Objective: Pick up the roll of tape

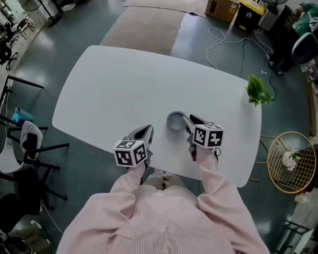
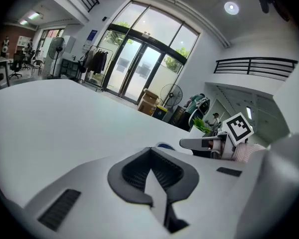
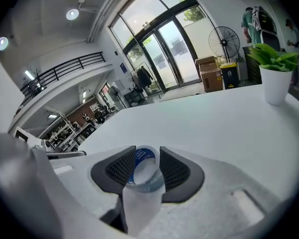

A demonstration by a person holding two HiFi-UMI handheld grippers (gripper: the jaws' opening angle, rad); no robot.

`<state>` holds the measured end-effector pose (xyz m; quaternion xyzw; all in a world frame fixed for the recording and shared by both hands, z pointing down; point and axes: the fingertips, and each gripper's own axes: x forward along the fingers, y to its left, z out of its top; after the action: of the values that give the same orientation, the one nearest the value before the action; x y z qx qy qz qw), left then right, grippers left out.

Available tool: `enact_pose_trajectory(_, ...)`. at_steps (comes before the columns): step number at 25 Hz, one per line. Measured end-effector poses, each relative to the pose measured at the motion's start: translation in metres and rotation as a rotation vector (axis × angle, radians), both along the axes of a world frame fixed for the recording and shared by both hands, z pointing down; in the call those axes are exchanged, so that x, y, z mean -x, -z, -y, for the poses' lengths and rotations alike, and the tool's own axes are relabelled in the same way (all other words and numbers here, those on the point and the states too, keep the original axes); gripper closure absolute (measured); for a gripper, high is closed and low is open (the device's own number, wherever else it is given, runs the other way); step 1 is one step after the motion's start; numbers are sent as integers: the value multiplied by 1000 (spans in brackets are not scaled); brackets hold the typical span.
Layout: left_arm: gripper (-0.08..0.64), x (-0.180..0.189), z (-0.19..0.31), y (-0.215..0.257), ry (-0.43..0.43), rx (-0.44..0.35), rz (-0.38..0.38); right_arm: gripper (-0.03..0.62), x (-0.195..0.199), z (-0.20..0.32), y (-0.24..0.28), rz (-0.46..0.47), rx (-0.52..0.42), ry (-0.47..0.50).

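The roll of tape (image 1: 175, 121), clear with a blue core label, is near the front middle of the white table (image 1: 122, 89). My right gripper (image 1: 186, 120) is shut on it. In the right gripper view the roll (image 3: 145, 167) stands on edge between the two dark pads, which press its sides. I cannot tell if it is off the tabletop. My left gripper (image 1: 148, 129) sits a little to the left of the roll, shut and holding nothing. In the left gripper view its pads (image 2: 150, 156) meet, and the roll's rim (image 2: 165, 146) peeks just beyond them, beside the right gripper (image 2: 199, 143).
A small potted plant (image 1: 257, 91) in a white pot (image 3: 275, 83) stands at the table's right edge. On the floor are a wire basket (image 1: 291, 162) at the right, a chair (image 1: 26, 142) at the left and cables (image 1: 228, 41) beyond the table.
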<state>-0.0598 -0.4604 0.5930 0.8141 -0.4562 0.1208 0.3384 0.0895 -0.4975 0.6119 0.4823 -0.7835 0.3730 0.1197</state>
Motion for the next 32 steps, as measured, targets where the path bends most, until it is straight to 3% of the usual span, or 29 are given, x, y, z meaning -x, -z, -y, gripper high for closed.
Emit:
enact_pose_trajectory(7, 560, -6, 13, -25, -12, 56, 3, 449, 10, 12, -32, -121, 92, 59)
enact_pose_trajectory(16, 559, -12, 17, -41, -26, 94, -8, 449, 10, 21, -51, -206, 171, 58)
enact_pose_trajectory(25, 560, -12, 18, -47, -27, 116, -10, 500, 5, 27, -64, -306, 192, 78)
enact_pose_trajectory(32, 559, -13, 16, -39, -45, 96, -17, 509, 6, 20, -60, -312, 202, 67)
